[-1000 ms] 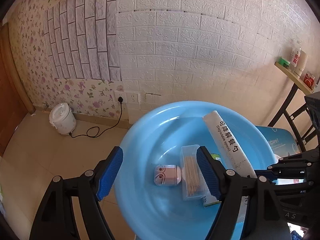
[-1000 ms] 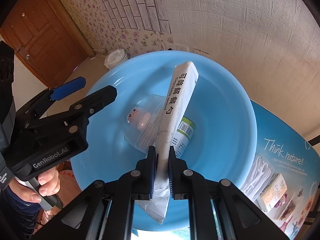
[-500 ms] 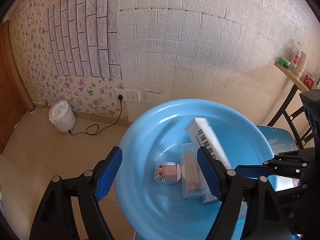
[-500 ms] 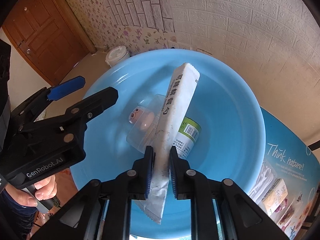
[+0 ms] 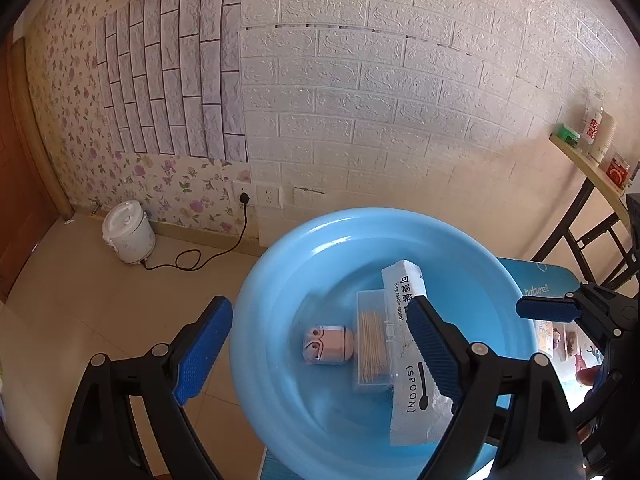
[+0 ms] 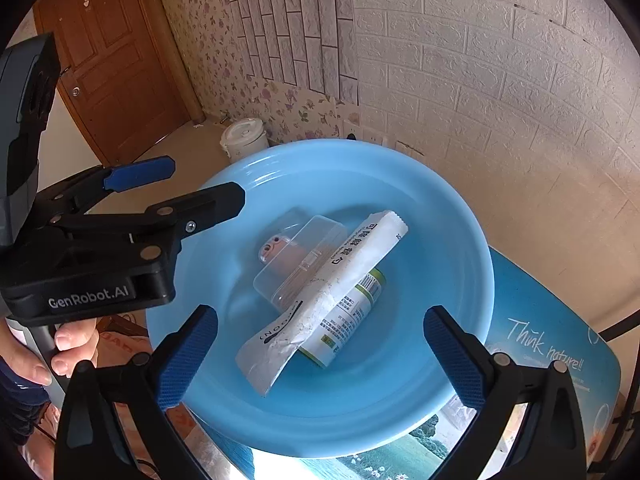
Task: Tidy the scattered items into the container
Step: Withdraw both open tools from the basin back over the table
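A: Nearest the right lens, right claw [image 6: 320, 354] spread wide, holding nothing, above the blue basin [image 6: 452, 216].
B: Left claw [image 5: 320, 354]?
A: Also wide and empty, over the basin's near rim.
B: Contents?
A: Spoon packet [image 6: 320, 300] lies across a clear toothpick box [image 6: 300, 258] and a green-labelled bottle [image 6: 352, 316]; pink figurine [image 5: 328, 343] beside the box. Behind: rice cooker [image 5: 128, 236] on the floor.

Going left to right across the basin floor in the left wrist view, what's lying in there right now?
Pink toy face → clear toothpick box → white spoon packet, all inside the blue basin. The packet partly overlaps the box's right edge.
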Demonstrator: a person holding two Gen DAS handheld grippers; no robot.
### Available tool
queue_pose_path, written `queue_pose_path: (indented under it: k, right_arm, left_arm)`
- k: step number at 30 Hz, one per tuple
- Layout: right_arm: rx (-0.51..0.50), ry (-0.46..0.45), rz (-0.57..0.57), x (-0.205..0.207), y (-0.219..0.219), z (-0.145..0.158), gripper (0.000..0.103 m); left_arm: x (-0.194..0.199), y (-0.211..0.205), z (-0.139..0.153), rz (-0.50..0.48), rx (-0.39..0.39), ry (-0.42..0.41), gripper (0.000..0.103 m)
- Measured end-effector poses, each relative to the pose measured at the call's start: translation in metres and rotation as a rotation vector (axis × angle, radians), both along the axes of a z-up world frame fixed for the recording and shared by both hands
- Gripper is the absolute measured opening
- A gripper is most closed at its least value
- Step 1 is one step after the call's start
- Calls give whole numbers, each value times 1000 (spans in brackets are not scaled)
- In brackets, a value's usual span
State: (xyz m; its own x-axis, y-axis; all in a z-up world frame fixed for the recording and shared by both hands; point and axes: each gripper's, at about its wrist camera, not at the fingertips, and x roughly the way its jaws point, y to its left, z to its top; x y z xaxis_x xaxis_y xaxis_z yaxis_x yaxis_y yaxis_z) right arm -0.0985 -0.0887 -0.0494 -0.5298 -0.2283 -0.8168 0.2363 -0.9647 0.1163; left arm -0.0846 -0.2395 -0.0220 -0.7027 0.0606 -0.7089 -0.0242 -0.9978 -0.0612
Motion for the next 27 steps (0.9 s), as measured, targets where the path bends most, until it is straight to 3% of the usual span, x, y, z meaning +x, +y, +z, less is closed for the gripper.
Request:
queue_pose_path:
  k: [5,15,22,27]
  right_arm:
    - [-25,58,-43,10,19,11,103]
    - [-118,74,-123,28,49,18,103]
    - [-143,71,-135,52,75,20,103]
    - [-106,132,-143,68,86,30,103]
  left_arm:
    - [4,12,8,-15,2,10,89]
    - [13,42,15,-54,9,-1,89]
    - [20,68,21,-92,1,6,89]
    - [23,87,26,-116,-13,10,91]
